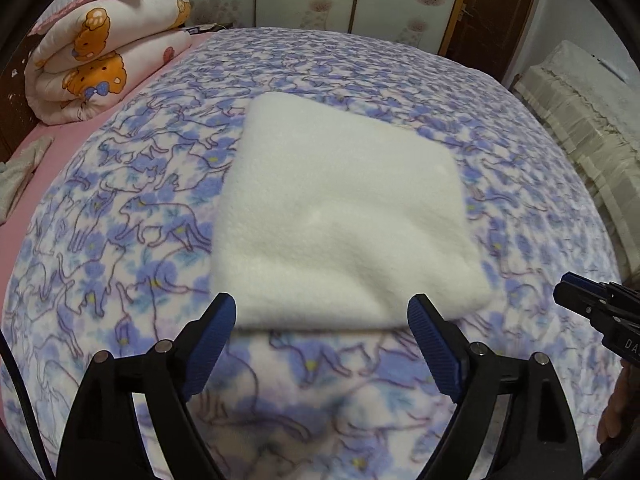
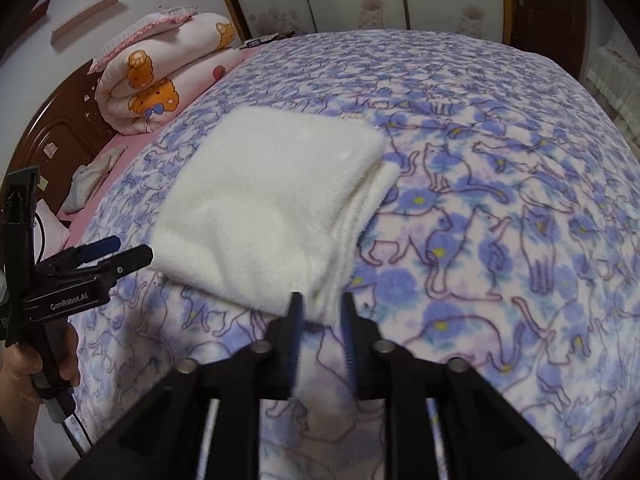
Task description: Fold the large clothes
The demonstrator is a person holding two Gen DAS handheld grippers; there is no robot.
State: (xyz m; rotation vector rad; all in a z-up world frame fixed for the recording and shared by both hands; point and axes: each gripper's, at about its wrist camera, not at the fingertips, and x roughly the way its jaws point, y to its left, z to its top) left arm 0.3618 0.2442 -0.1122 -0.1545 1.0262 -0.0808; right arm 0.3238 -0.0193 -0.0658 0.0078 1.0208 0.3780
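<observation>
The left gripper [image 1: 322, 312] stands with its jaws wide and nothing between them, and the right gripper [image 2: 322, 314] has its jaws parted only narrowly and likewise empty, which reads as a release with both tools clear of the cloth. Just beyond both sets of fingertips lies the white fleece garment [image 1: 340, 216], folded into a thick, flat, squarish stack with its layered edges showing on the right gripper's side, so the fold looks finished or nearly so. Farther out, the cat-print blanket [image 1: 132, 216] gives a flat working surface, and a rolled quilt [image 1: 104, 52] sits well clear at the far left.
</observation>
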